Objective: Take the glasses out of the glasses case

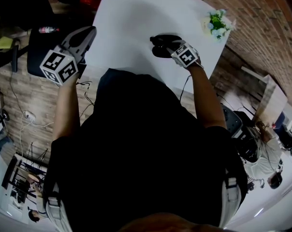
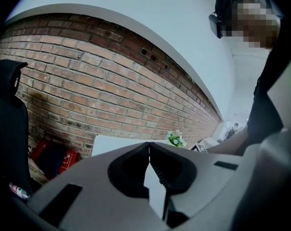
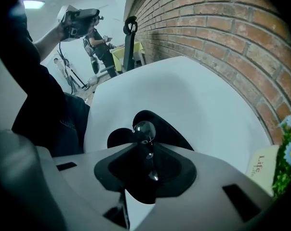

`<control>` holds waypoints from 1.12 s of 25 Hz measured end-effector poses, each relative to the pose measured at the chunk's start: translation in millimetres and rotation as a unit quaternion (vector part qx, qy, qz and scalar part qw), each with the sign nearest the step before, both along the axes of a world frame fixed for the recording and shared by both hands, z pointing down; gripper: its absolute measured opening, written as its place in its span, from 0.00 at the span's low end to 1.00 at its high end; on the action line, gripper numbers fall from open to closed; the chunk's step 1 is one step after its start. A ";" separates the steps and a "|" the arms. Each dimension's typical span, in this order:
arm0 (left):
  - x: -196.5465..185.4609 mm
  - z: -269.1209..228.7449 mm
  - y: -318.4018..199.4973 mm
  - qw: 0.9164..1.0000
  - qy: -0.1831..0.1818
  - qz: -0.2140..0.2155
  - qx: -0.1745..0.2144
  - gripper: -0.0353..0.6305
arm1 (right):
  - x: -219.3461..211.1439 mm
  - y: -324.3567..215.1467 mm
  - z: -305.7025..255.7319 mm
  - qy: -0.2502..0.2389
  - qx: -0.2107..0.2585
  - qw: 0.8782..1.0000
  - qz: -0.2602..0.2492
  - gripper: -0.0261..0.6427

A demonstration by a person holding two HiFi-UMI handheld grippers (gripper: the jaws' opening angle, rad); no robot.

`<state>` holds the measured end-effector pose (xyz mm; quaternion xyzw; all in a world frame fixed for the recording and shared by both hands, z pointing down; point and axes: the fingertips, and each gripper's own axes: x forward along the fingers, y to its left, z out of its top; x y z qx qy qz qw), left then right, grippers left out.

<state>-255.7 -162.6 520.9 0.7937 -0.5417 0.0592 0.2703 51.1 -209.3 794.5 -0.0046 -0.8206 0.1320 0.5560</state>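
Note:
A black glasses case (image 1: 159, 38) lies open on the white table (image 1: 136, 13), near its front edge. My right gripper (image 1: 168, 46) hangs right over it. In the right gripper view the jaws are shut on the glasses (image 3: 144, 129): one round lens sticks out above the fingertips, and the frame runs down between the pads. The case's (image 3: 170, 131) dark halves show just beyond my right gripper (image 3: 146, 147). My left gripper (image 1: 89, 31) is held up off the table's left side, shut and empty, its fingertips (image 2: 149, 146) touching.
A small pot of flowers (image 1: 216, 24) stands at the table's far right corner, with a printed card (image 3: 261, 165) beside it. A brick wall (image 2: 112, 71) runs behind the table. A black chair (image 2: 8, 124) and red items (image 2: 49, 155) are at the left.

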 end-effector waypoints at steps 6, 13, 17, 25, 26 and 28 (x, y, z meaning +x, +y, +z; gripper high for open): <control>-1.8 7.3 -0.4 1.000 0.001 -0.001 -0.006 0.07 | -1.0 -2.0 10.7 0.006 0.001 1.000 -0.009 0.20; -4.8 11.6 1.8 1.000 0.002 -0.005 -0.011 0.07 | -0.2 -3.0 19.7 0.024 0.015 0.999 -0.038 0.20; -3.0 15.6 1.3 1.000 0.005 -0.006 -0.014 0.07 | -0.5 -4.0 23.3 0.034 0.028 0.997 -0.064 0.21; -6.9 19.3 4.8 1.000 0.008 -0.008 -0.028 0.07 | -5.1 -5.0 29.8 0.046 0.038 0.993 -0.097 0.21; -7.6 19.3 5.5 0.999 0.008 -0.009 -0.030 0.07 | -5.4 -4.6 31.4 0.049 0.041 0.992 -0.104 0.20; -8.8 19.3 7.0 0.999 0.007 -0.010 -0.031 0.07 | -4.6 -3.1 35.5 0.055 0.045 0.990 -0.120 0.20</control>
